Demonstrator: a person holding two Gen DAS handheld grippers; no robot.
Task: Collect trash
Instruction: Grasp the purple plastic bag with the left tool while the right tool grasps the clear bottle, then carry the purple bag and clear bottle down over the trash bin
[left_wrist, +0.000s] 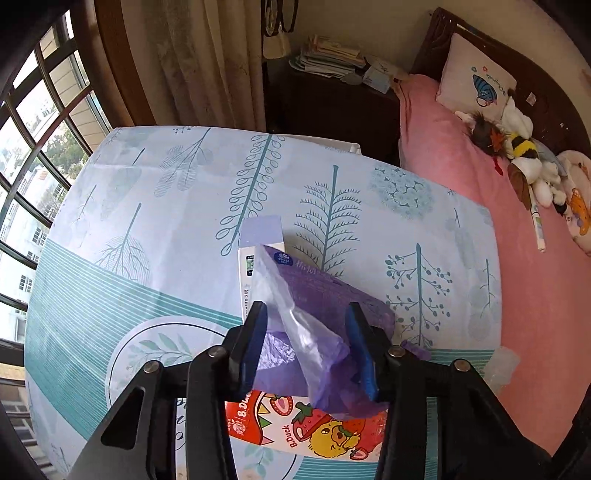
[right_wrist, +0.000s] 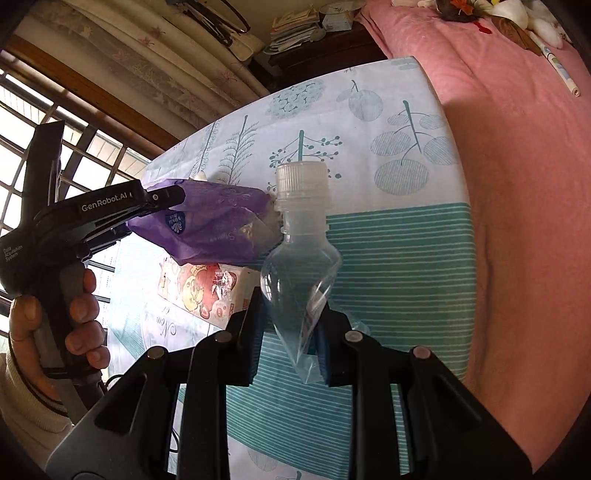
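Your left gripper (left_wrist: 304, 332) is clamped on a crumpled purple plastic wrapper (left_wrist: 314, 306), lifted above the leaf-printed tablecloth (left_wrist: 147, 206); a red strawberry-print carton (left_wrist: 314, 428) lies beneath it. Your right gripper (right_wrist: 291, 325) pinches a squashed clear plastic bottle (right_wrist: 301, 258), white cap pointing ahead, just right of the wrapper.

"B.Duck" stands twice on the red strawberry carton (left_wrist: 325, 432), once on its front and once along its upper edge. "GenRobot.AI" runs along the left claw (right_wrist: 107, 203), with small print reading "Data Acquisition System" on its body. The purple bag's (right_wrist: 207, 225) logo is too blurred to read.
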